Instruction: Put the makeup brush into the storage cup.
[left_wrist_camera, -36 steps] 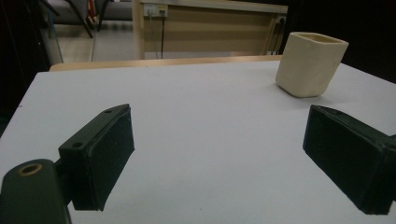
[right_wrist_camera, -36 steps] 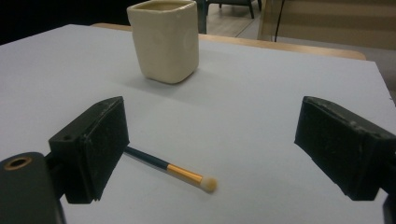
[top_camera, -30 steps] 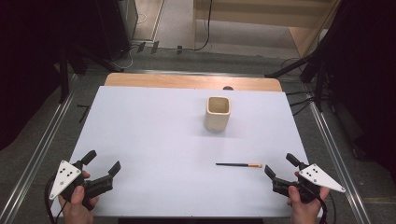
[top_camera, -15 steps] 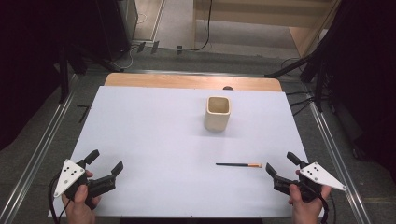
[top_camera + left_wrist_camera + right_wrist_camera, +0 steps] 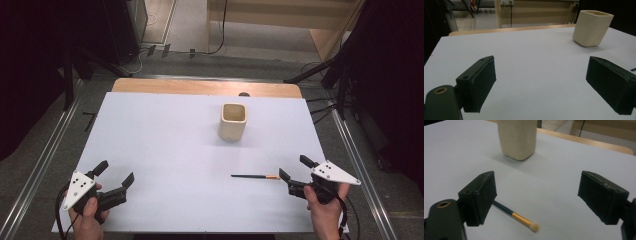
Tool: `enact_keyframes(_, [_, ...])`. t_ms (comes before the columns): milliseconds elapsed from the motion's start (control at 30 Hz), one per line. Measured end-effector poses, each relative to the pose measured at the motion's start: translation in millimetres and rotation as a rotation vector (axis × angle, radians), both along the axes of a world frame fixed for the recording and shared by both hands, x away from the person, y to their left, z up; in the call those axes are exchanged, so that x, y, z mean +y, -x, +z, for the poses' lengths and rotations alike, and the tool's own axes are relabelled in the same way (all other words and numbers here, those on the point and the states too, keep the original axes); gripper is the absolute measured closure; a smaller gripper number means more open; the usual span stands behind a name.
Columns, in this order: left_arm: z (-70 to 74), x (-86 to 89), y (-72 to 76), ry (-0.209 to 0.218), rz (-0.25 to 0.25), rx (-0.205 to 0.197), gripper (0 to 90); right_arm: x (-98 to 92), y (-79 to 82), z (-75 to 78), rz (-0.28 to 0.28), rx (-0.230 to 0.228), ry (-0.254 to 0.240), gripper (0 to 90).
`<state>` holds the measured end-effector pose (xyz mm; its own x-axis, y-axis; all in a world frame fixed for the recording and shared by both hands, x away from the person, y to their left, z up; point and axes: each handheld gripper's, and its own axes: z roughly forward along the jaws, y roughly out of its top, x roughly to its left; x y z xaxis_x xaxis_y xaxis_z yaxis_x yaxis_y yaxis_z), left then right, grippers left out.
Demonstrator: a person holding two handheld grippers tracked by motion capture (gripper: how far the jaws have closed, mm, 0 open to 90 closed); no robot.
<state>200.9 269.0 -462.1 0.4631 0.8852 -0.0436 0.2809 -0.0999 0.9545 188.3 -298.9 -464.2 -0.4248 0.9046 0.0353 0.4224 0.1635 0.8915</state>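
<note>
A cream square cup (image 5: 233, 121) stands upright right of the table's middle. A thin dark brush (image 5: 255, 176) with an orange band lies flat nearer the front, its pale tip pointing right. My right gripper (image 5: 294, 167) sits just right of that tip, open, and its jaws have just been closing a little. In the right gripper view the brush (image 5: 516, 216) passes behind the left jaw and its tip lies on the table below the gap, with no pad touching it; my right gripper (image 5: 537, 192) faces the cup (image 5: 517, 138). My left gripper (image 5: 116, 171) rests open at the front left, empty.
The white table sheet (image 5: 165, 140) ends in a wooden strip (image 5: 200, 87) at the far side. Metal rails (image 5: 45, 160) run along both sides, and dark stands sit beyond them. The left gripper view shows the cup (image 5: 592, 27) far off to the right.
The right gripper has moved a little left and away from the person, up to the brush tip, and its jaws stand slightly narrower. The left gripper, the cup and the brush have stayed in place.
</note>
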Motion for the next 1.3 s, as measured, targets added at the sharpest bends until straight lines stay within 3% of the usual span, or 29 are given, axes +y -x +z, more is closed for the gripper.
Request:
enact_keyframes(200, [-0.3, -1.8, -3.1, 0.003, 0.007, 0.004, 9.7, 6.0, -15.7, 7.0, 0.082, 0.069, 0.058, 18.1])
enact_keyframes(233, [-0.4, -2.3, -3.7, 0.004, 0.007, 0.004, 9.6, 9.5, -20.8, 8.9, 0.106, 0.097, 0.076, 19.0])
enact_keyframes(400, [0.2, -4.0, -9.3, 0.007, 0.008, 0.003, 9.7, 15.1, -29.0, 12.5, 0.134, 0.145, 0.073, 23.1])
enact_keyframes(600, [0.7, -8.3, -11.8, -0.002, 0.005, 0.005, 9.6, 22.8, -40.5, 16.4, 0.222, 0.206, 0.130, 27.6])
enact_keyframes(700, [0.3, -8.7, -12.3, -0.006, 0.005, 0.003, 9.6, 21.8, -45.1, 17.0, 0.250, 0.229, 0.118, 32.2])
enact_keyframes(767, [0.1, -8.0, -13.9, -0.002, 0.012, 0.006, 9.7, 19.1, -51.0, 17.8, 0.316, 0.270, 0.073, 38.4])
enact_keyframes(833, [-0.4, -7.8, -16.7, 0.003, 0.015, 0.009, 9.6, 19.0, -52.6, 18.1, 0.329, 0.284, 0.075, 40.4])
enact_keyframes(900, [-1.3, -9.2, -19.0, 0.000, 0.019, 0.011, 9.7, 20.2, -56.7, 18.9, 0.338, 0.314, 0.107, 43.4])
enact_keyframes(1133, [-2.2, -11.8, -21.7, -0.004, 0.010, 0.008, 9.6, 23.2, -62.7, 19.5, 0.330, 0.309, 0.177, 45.7])
enact_keyframes(1233, [-3.5, -12.5, -22.5, -0.007, 0.011, 0.014, 9.7, 23.6, -64.9, 19.0, 0.361, 0.310, 0.172, 45.8])
enact_keyframes(1300, [-4.1, -12.6, -22.5, -0.015, 0.007, 0.016, 9.7, 24.9, -65.9, 18.9, 0.385, 0.310, 0.210, 47.3])
